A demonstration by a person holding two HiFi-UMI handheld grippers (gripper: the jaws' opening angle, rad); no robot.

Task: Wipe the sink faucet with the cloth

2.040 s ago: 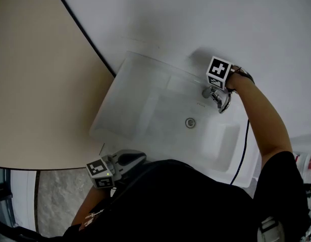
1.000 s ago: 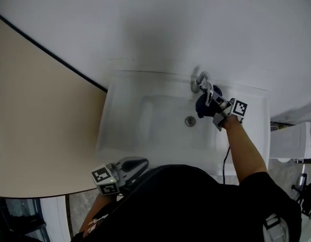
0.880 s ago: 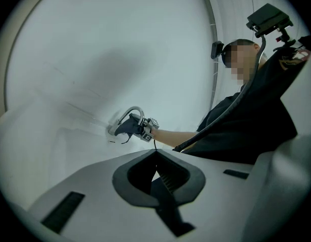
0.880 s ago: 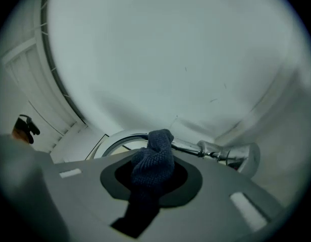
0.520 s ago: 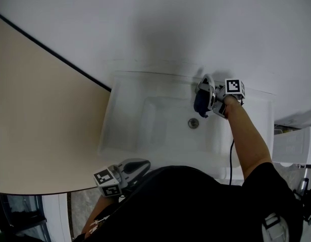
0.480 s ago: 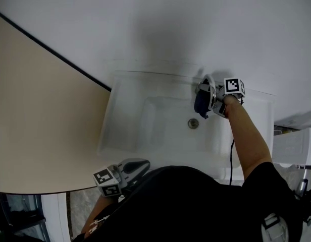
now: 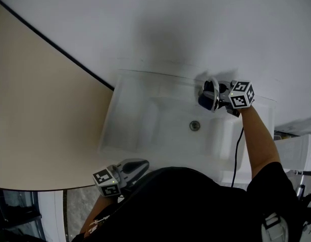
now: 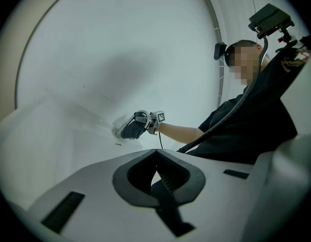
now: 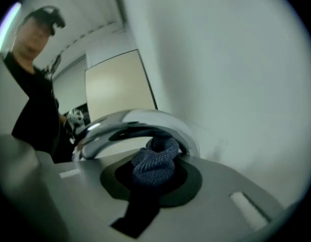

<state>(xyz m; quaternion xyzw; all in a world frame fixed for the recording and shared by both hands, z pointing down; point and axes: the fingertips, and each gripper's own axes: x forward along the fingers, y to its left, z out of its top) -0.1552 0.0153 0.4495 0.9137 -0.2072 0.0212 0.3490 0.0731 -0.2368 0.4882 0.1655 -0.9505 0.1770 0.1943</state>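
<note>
The white wall (image 7: 145, 24) backs the white sink (image 7: 145, 135), whose back edge sits against it. A beige panel (image 7: 34, 110) runs past the sink's left side.

The chrome faucet (image 7: 214, 86) stands on the sink's back rim, toward the back right corner, with its spout arching out over the basin. The right gripper (image 7: 214, 99) reaches in from the right along that rim. Its jaws are partly closed and pinch a bunched dark blue cloth (image 7: 206, 102). In the right gripper view the cloth pokes up from between the jaws and sits under the spout's arch, touching its inner curve. Held like that, it looks placed to rub the underside and neck of the spout, the parts a flat pass would miss. So the wiping seems to be under way, not finished.

The left gripper (image 7: 140, 164) is at the sink's front edge, close to the person's body and well apart from the faucet. Its jaws are pressed together with nothing between them. It appears parked there to keep out of the way, since one hand is enough for wiping.

The only container is the sink's basin. All that shows in it is the round drain (image 7: 195, 125), near the middle and in front of the spout. Whether the basin is wet I cannot tell.
</note>
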